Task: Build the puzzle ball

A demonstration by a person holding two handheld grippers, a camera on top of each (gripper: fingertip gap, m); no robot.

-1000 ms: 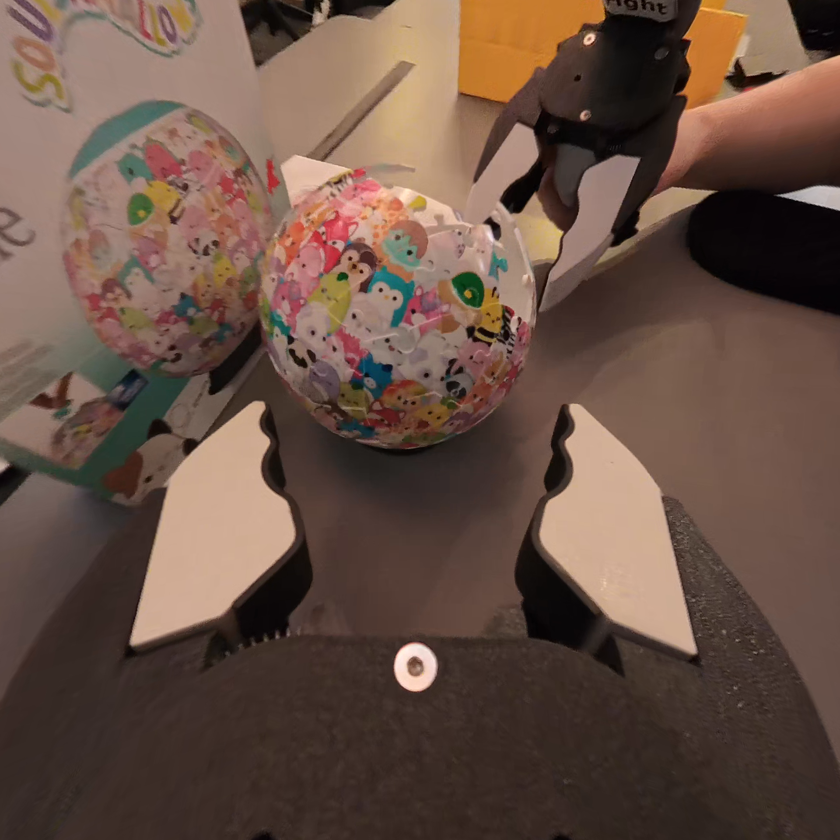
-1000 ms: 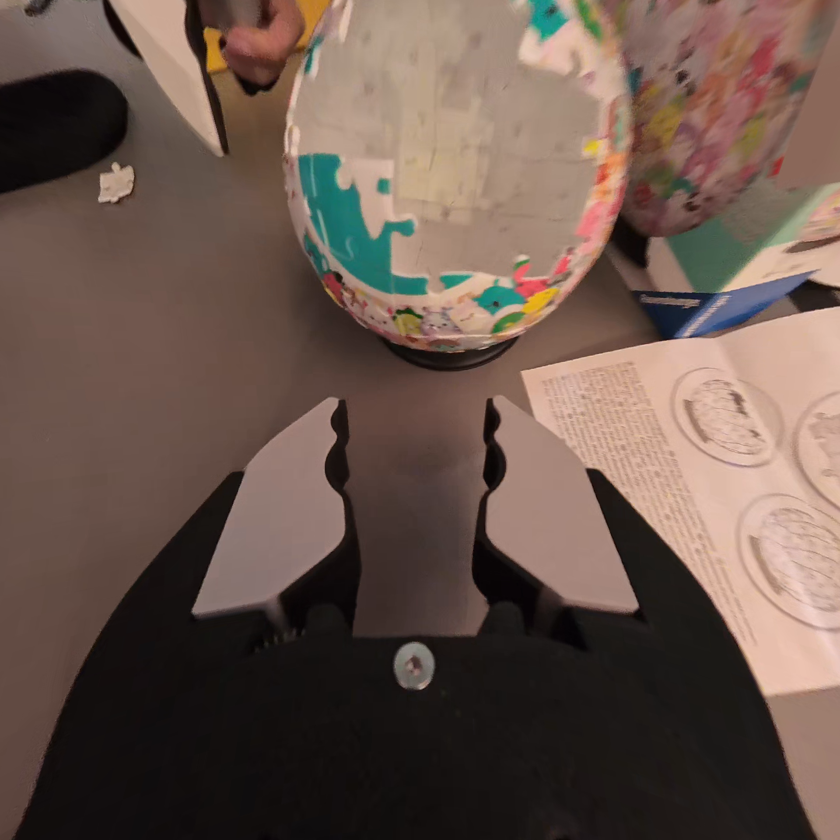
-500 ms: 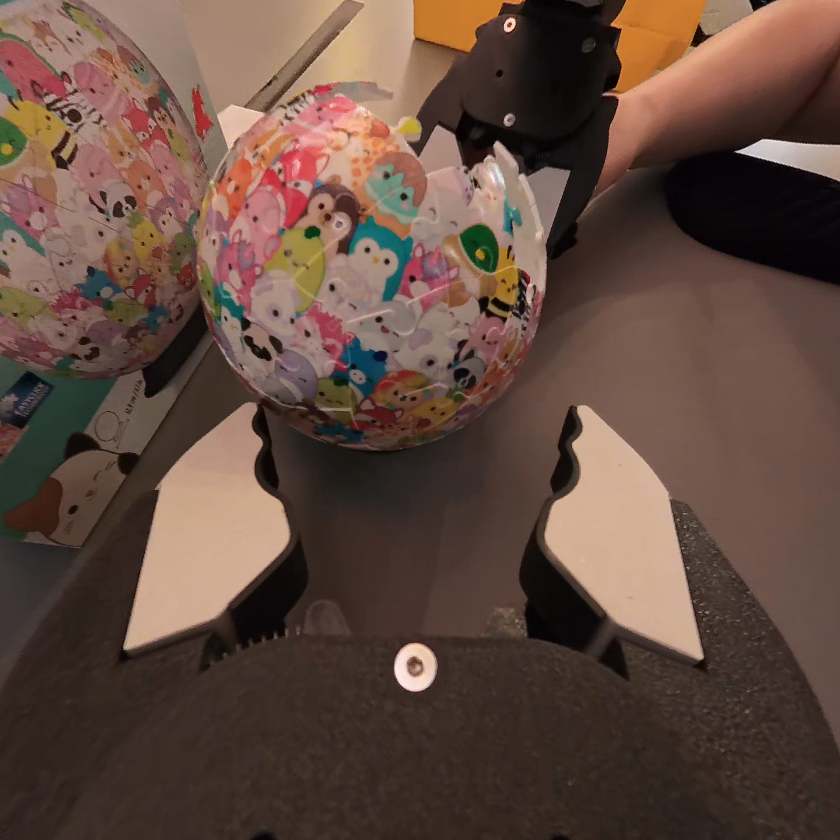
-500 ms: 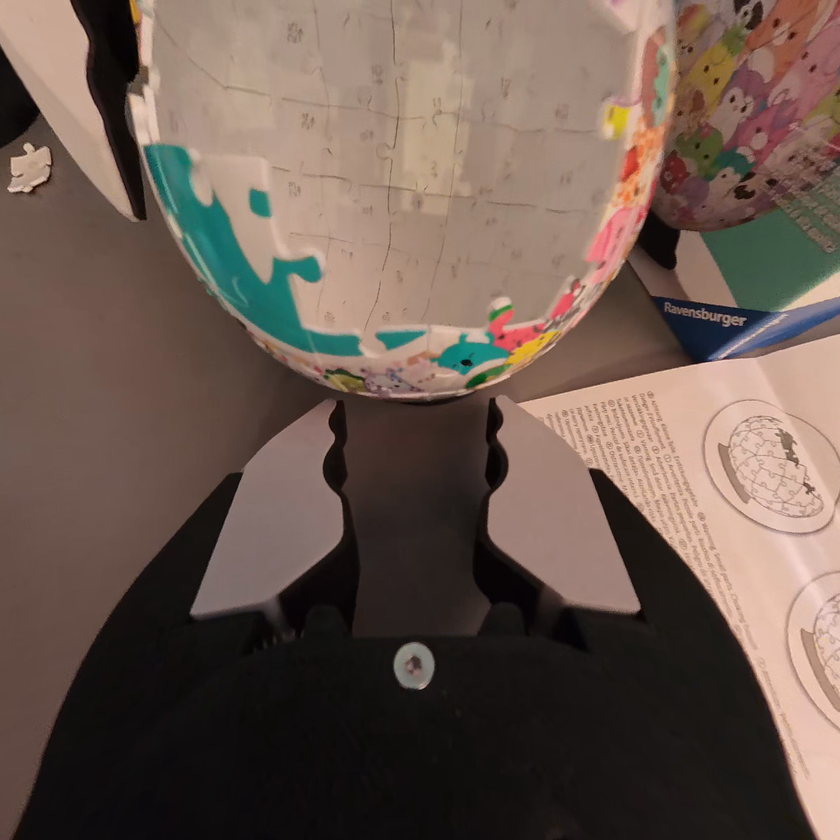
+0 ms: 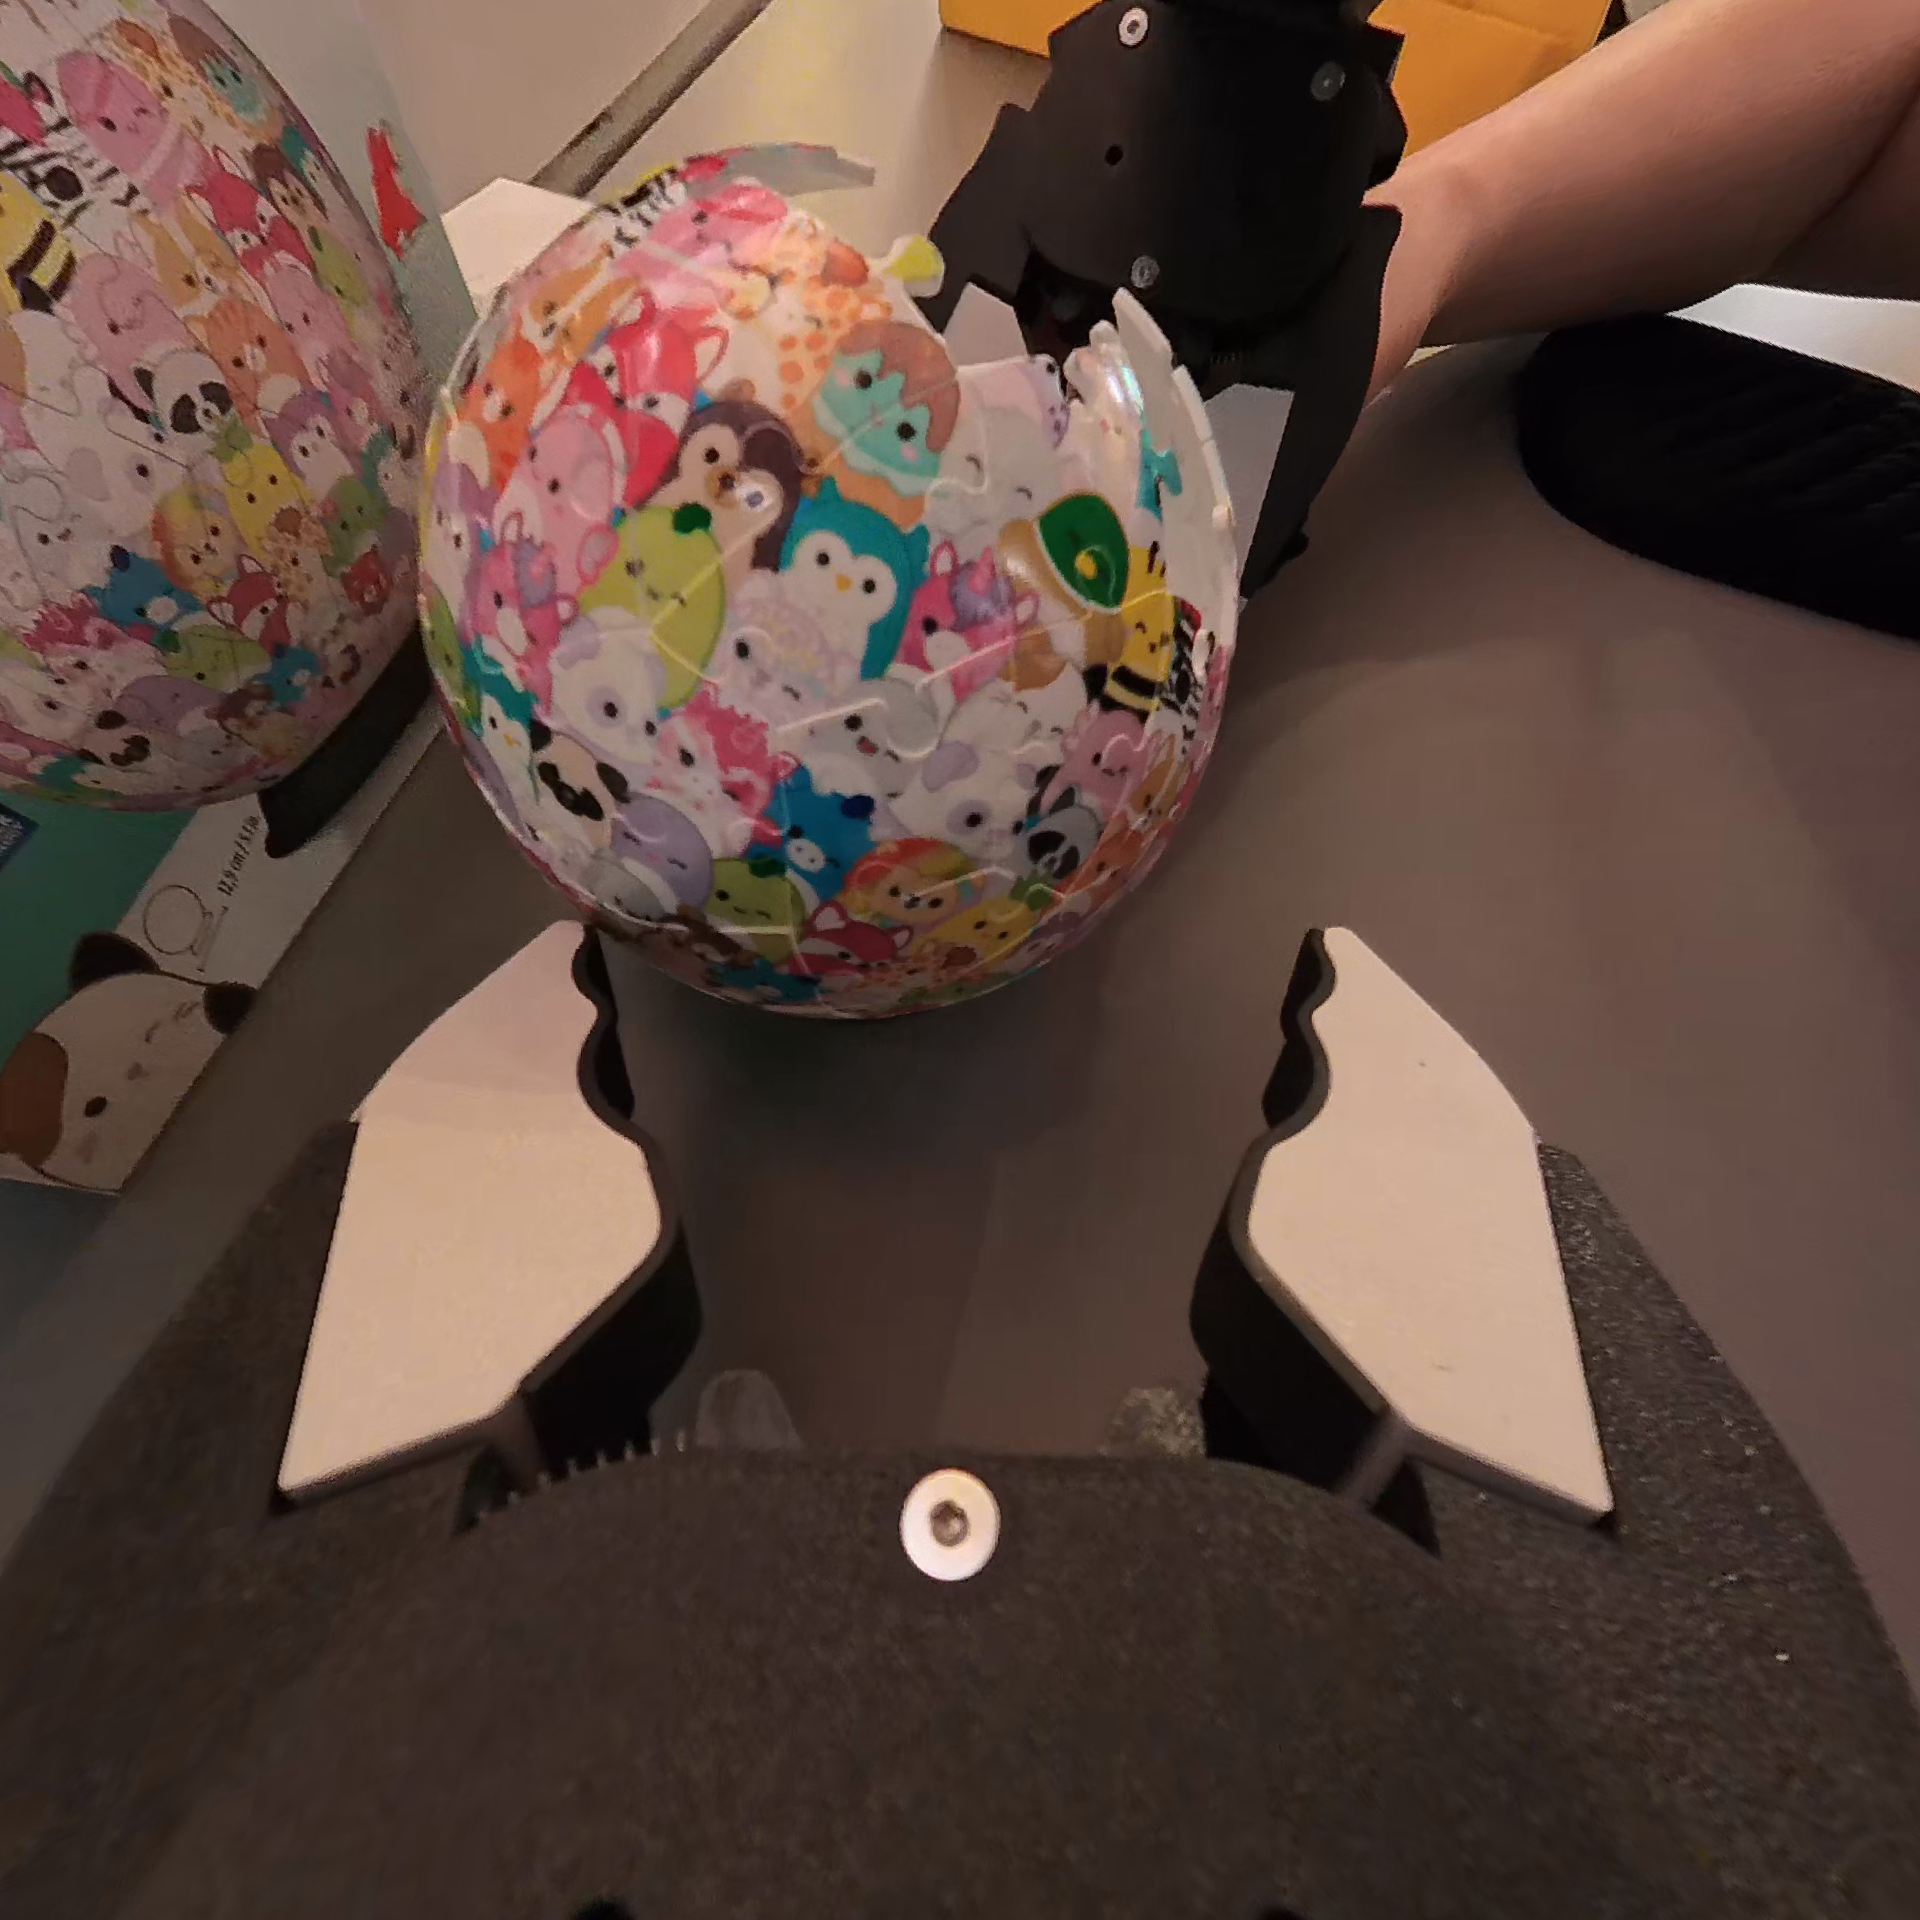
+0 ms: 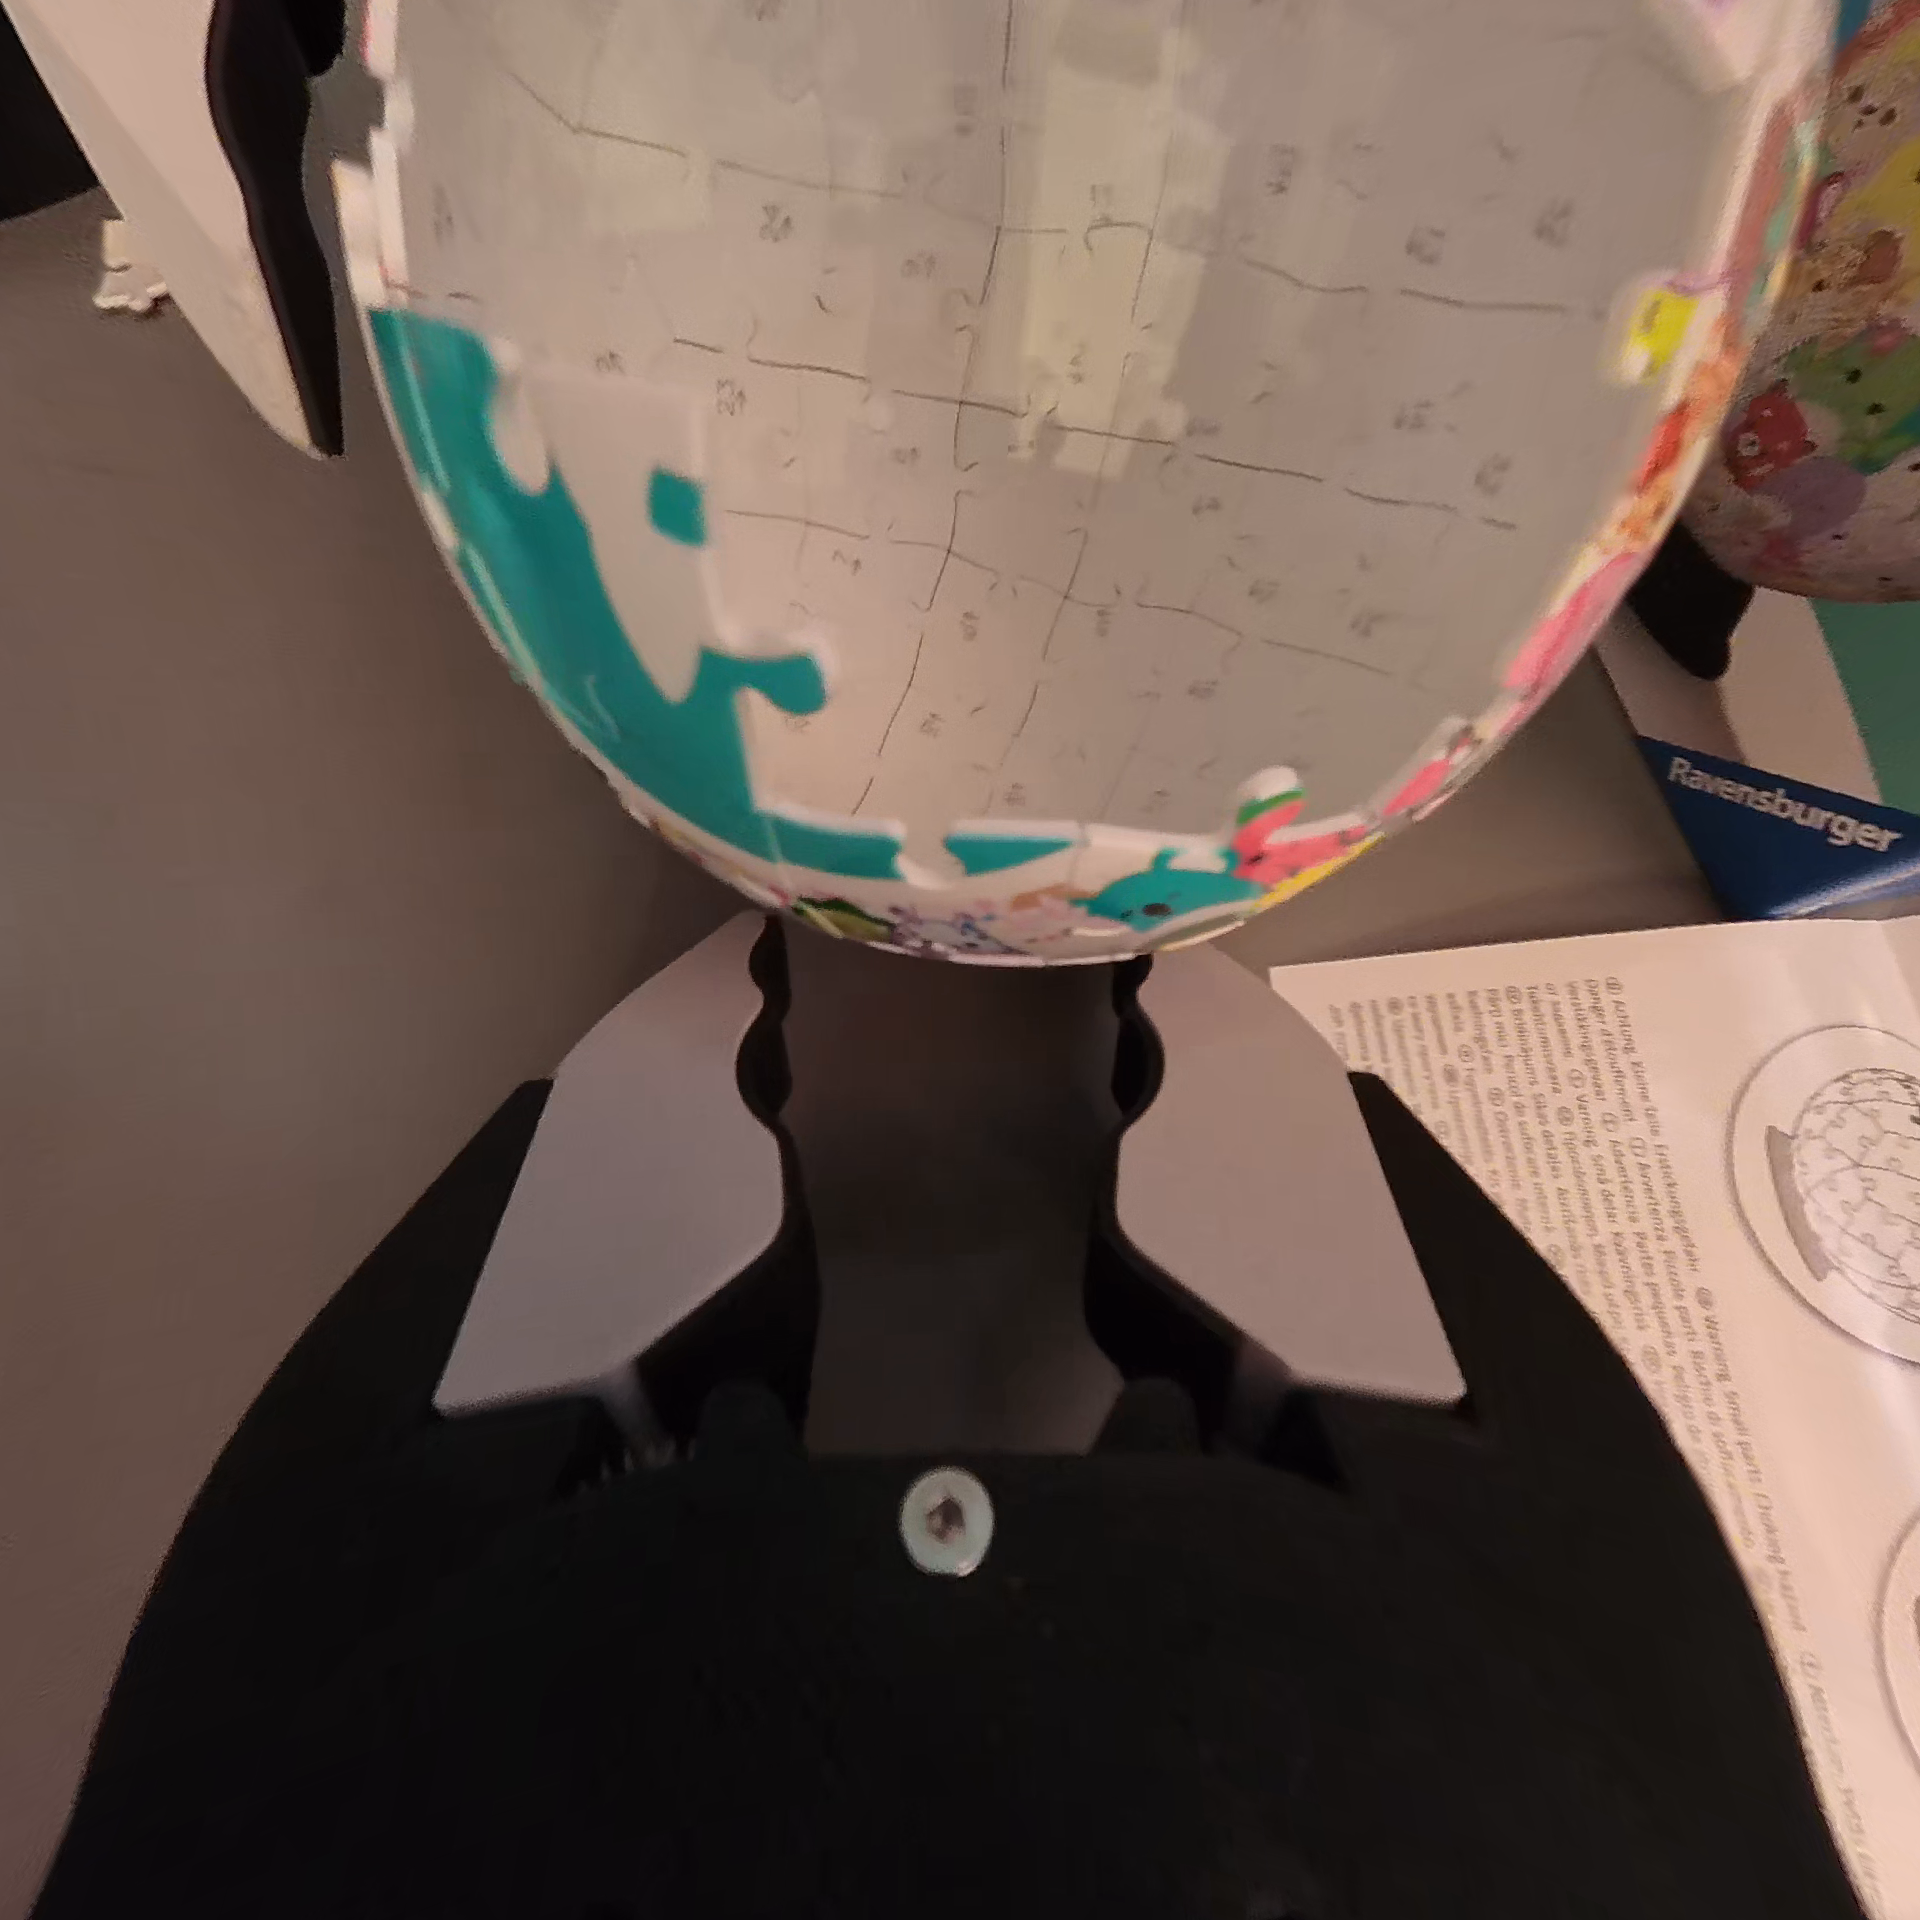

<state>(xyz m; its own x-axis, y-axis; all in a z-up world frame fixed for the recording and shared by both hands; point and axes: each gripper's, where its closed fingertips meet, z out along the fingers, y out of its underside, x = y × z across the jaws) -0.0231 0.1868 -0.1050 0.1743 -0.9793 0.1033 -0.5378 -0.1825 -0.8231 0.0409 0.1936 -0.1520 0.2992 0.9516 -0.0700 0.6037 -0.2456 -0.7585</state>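
A smooth grey table (image 5: pixel 1558 935) fills the near ground of both views. In the left wrist view the left gripper (image 5: pixel 951 1029) is held low over this surface, its jaws spread wide with nothing between them, the fingertips flanking the lower curve of the puzzle ball (image 5: pixel 821 603) without a clear touch. The ball is seen standing on the table just beyond the fingers, covered with bright cartoon animals, its upper far edge jagged where pieces are missing. To the left, the puzzle box (image 5: pixel 156 520) is propped upright, printed with the same ball, close beside the real one.

Farther off, the right gripper (image 5: pixel 1164 343) is seen behind the ball's top right, pointed down toward the broken rim, with a bare forearm (image 5: pixel 1662 166) reaching in from the right. A dark rounded pad (image 5: pixel 1745 488) lies on the table at far right, and a yellow-orange box (image 5: pixel 1475 42) is glimpsed at the far edge.

In the right wrist view the right gripper (image 6: pixel 951 956) is shown with its jaws moderately parted and empty, their tips just under the ball's (image 6: pixel 1039 416) open side, where the white numbered backs of pieces are visible. A printed instruction sheet (image 6: pixel 1621 1195) lies on the table at right, and a finger of the left gripper (image 6: pixel 208 208) appears at upper left, beside the ball.
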